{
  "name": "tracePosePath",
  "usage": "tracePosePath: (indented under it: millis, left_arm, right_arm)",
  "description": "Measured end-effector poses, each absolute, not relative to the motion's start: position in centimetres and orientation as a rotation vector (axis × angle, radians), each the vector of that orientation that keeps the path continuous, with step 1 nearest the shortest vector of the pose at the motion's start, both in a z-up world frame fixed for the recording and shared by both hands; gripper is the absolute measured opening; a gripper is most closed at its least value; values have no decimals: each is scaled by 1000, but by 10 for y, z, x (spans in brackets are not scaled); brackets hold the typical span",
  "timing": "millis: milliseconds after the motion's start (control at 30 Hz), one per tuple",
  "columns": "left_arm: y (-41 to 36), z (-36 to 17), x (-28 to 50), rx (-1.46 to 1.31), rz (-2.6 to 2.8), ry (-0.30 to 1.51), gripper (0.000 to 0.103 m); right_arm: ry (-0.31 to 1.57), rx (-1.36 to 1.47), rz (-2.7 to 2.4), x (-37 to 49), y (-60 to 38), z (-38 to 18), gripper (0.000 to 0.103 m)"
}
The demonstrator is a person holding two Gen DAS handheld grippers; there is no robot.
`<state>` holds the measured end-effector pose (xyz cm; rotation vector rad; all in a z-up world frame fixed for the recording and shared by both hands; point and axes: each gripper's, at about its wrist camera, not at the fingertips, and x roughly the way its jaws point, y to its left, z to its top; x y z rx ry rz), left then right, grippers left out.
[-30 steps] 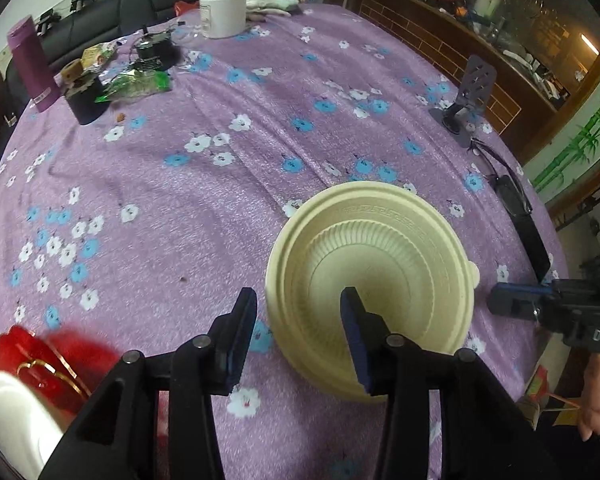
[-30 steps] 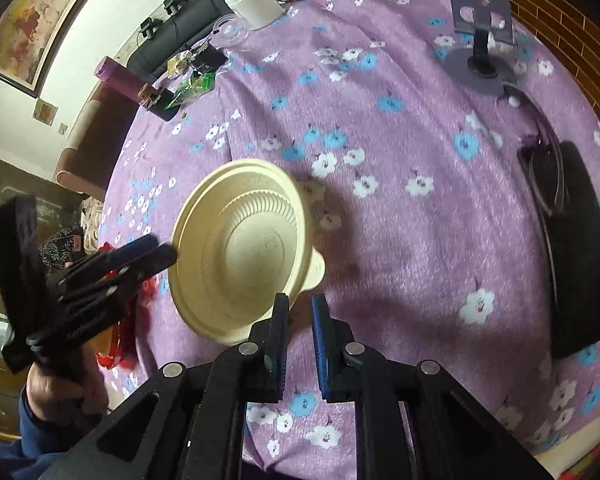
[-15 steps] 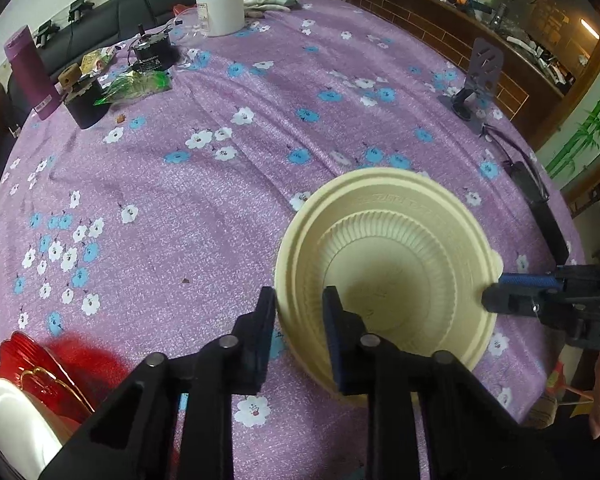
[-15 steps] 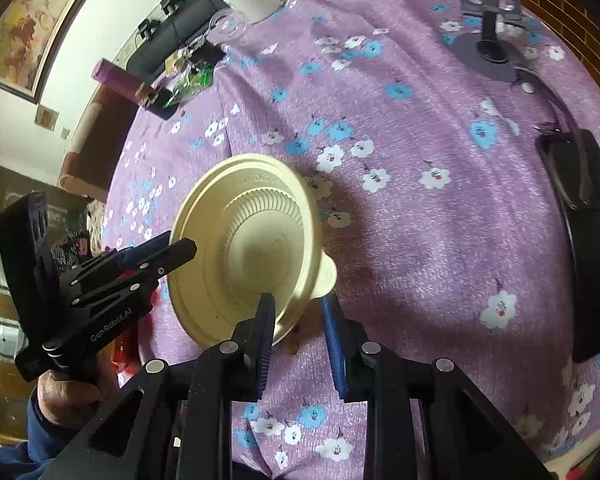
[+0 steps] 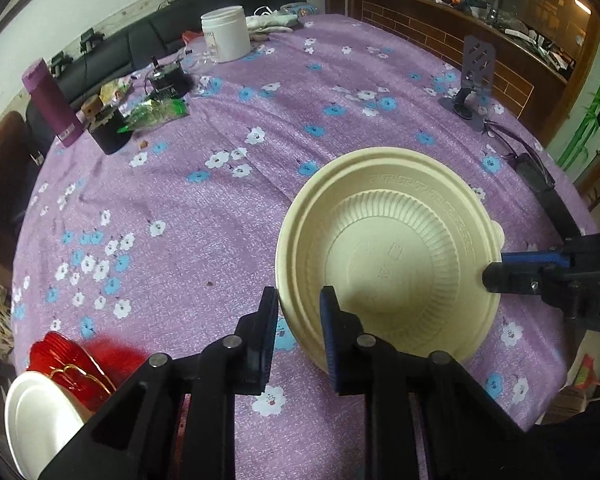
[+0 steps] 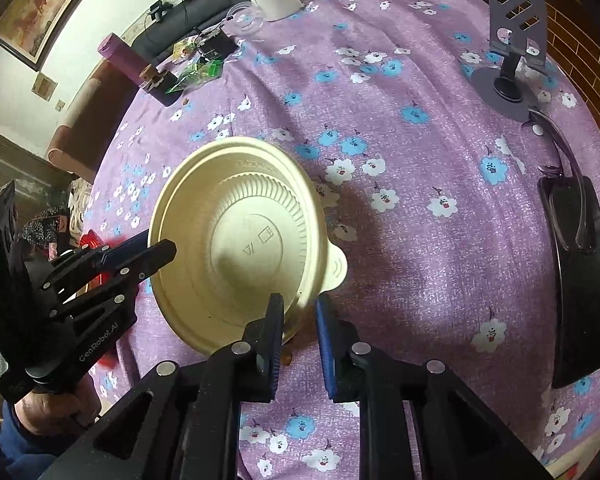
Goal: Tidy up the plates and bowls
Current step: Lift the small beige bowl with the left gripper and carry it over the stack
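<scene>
A cream plastic bowl is held up off the purple flowered tablecloth, tilted. My left gripper is shut on its near rim, one finger inside and one outside. My right gripper is also closed over the rim on the opposite side, next to the bowl's small tab; the bowl also shows in the right wrist view. Each gripper shows in the other's view, the left and the right. A red plate and a white plate are stacked at the lower left.
At the table's far side stand a white tub, a purple bottle, a black cup and green wrappers. A phone stand, glasses and a black case lie at the right.
The left gripper has closed from wide open onto the bowl's near rim. The right gripper opened slightly and took the rim. The bowl has risen and tilted up off the cloth.
</scene>
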<state>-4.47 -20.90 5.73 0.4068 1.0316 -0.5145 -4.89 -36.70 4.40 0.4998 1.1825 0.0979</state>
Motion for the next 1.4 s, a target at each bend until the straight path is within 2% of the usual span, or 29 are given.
tracePosePath:
  millis: [1400]
  left_arm:
    - [-214,69,-66,497,-457,922,21]
  right_arm:
    - [1126,415,101,-66,-358,60,18]
